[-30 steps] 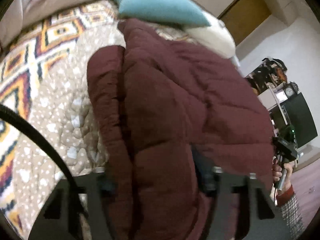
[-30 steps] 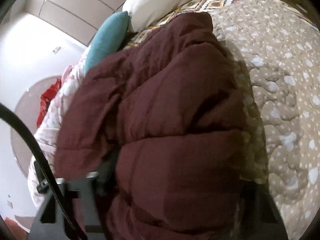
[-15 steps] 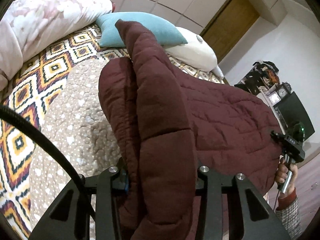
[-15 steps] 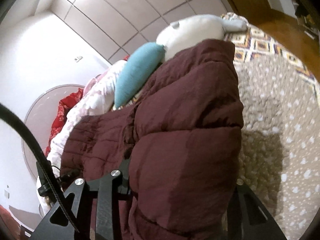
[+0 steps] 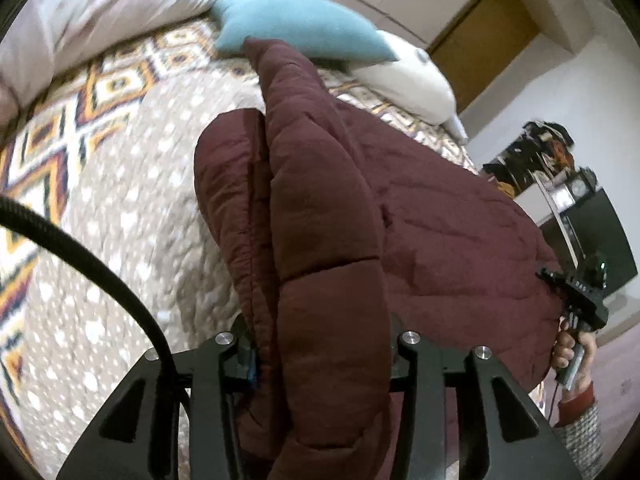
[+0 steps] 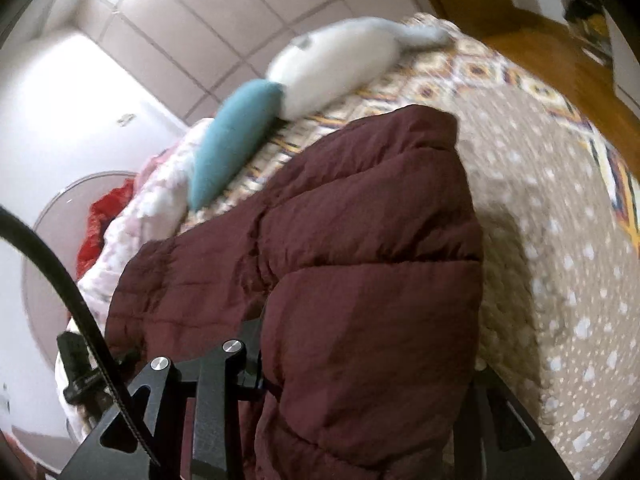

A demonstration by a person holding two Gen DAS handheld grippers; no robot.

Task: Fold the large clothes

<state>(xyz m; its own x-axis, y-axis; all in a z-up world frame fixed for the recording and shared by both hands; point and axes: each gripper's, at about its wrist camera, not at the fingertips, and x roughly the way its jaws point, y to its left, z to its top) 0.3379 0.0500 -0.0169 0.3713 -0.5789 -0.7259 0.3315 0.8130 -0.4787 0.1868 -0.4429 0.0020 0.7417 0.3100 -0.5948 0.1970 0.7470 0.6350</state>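
Both claws pinch our big red coat (image 5: 400, 216). Our left claw (image 5: 320, 360) is clamped on a thick puffy fold at 6 o'clock in its view. Our right claw (image 6: 360, 360) is clamped on another thick fold, and its jaws have just been closing on it. The coat hangs up off the bed (image 5: 132, 208) between our claws, with its far end at 12 o'clock. Behind it, we see a blue pillow (image 5: 296, 24) at 12 o'clock touching a white pillow (image 5: 412, 80) at 1 o'clock. At 4 o'clock in the left view, our hand (image 5: 572, 348) grips the other claw's handle.
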